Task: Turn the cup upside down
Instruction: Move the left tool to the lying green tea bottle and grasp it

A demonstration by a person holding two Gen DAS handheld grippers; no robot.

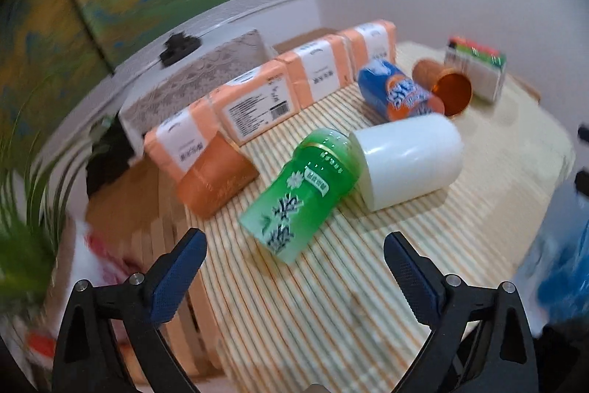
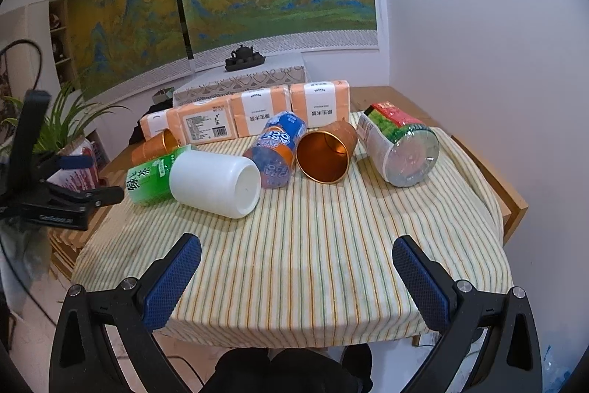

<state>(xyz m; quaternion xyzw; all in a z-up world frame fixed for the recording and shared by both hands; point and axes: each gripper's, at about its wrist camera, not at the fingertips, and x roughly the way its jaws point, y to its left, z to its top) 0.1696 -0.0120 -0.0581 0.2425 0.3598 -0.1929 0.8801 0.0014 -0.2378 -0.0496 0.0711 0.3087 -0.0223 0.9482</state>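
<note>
My left tongs and right tongs both hang released and empty over the striped cloth-covered desk, whose near edge lies below them. The copper-coloured metal cup lies on its side toward the far edge, mouth facing me, between a blue-and-orange plastic bottle and a red-and-green labelled bottle. It looks light, stiff and slick; I would pinch across its wall near the rim.
</note>
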